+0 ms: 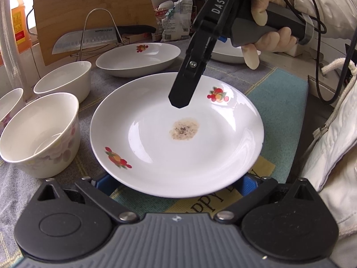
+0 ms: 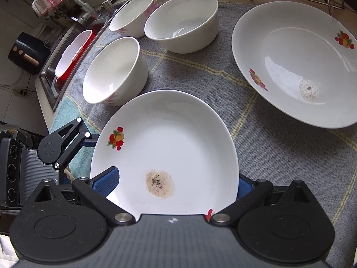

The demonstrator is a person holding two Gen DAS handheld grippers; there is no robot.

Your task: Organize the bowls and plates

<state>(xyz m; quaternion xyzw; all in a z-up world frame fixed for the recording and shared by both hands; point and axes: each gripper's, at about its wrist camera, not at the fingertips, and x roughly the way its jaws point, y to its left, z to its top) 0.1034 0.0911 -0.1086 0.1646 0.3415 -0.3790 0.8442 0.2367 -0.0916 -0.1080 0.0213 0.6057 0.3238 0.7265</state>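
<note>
A white plate [image 1: 176,134] [image 2: 165,147] with fruit prints and a brown food stain lies on the grey cloth in front of both grippers. My left gripper [image 1: 173,182] [image 2: 89,137] is open, its blue fingers [image 1: 247,183] spread wide under the plate's near rim. Coming in from the far side, my right gripper [image 1: 178,103] [image 2: 176,185] is open too. Its left blue pad [image 2: 107,183] shows over the plate and the right one is partly behind the rim. A second stained plate [image 1: 138,59] [image 2: 294,64] lies beyond.
Three white bowls [image 1: 40,134] [image 1: 63,80] [image 2: 132,13] stand close together left of the plate. Another plate [image 1: 229,54] sits behind the right gripper. A knife [image 1: 89,39] and cutting board [image 1: 89,6] stand at the back. The sink [image 2: 67,51] borders the cloth.
</note>
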